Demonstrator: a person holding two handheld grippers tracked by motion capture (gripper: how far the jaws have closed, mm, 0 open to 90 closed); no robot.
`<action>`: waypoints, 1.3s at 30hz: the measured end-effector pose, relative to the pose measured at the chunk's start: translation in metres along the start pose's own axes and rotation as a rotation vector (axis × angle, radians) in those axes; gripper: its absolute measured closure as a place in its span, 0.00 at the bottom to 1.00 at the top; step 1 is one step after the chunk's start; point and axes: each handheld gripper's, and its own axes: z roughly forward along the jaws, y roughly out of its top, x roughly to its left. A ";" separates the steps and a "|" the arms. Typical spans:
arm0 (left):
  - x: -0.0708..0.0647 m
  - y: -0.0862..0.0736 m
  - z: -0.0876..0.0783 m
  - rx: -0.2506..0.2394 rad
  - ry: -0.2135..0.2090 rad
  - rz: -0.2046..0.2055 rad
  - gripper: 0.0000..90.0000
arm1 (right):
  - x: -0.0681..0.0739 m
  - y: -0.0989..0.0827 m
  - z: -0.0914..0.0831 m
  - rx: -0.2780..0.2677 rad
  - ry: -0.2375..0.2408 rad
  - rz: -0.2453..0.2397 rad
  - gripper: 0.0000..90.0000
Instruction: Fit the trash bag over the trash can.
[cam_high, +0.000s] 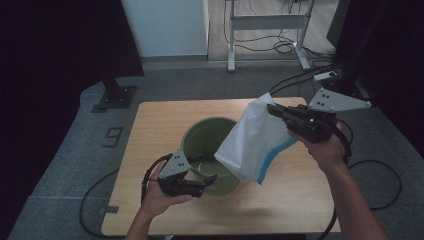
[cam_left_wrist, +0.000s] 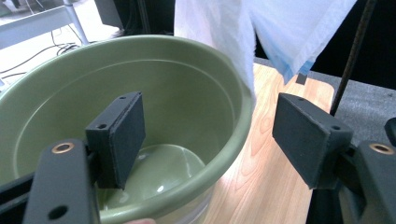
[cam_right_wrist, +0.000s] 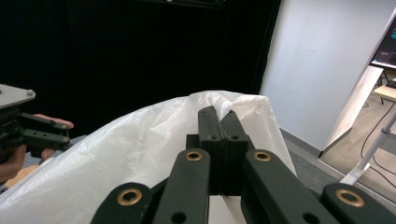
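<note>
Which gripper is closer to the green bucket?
Left. The left gripper has its open fingers straddling the green bucket rim; the right gripper holds the white bag above it.

– How are the person's arms placed?
– Both forearms reach in from the near edge. The left hand (cam_high: 162, 192) holds the left gripper (cam_high: 210, 181) low and level, jaws spread wide apart.
– And the other?
– The right hand (cam_high: 325, 147) is raised higher; the right gripper (cam_high: 272, 110) seems to point leftward, its jaws pressed together.
</note>
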 end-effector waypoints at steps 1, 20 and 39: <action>-0.001 0.001 0.001 -0.001 -0.001 0.002 0.28 | 0.000 0.000 0.001 0.001 -0.001 0.002 0.99; -0.007 0.018 0.024 -0.022 0.014 -0.013 0.44 | -0.001 -0.003 0.002 0.000 -0.001 0.003 0.99; 0.010 0.040 0.036 -0.048 -0.079 -0.033 1.00 | -0.002 0.000 -0.001 -0.018 0.004 -0.004 0.99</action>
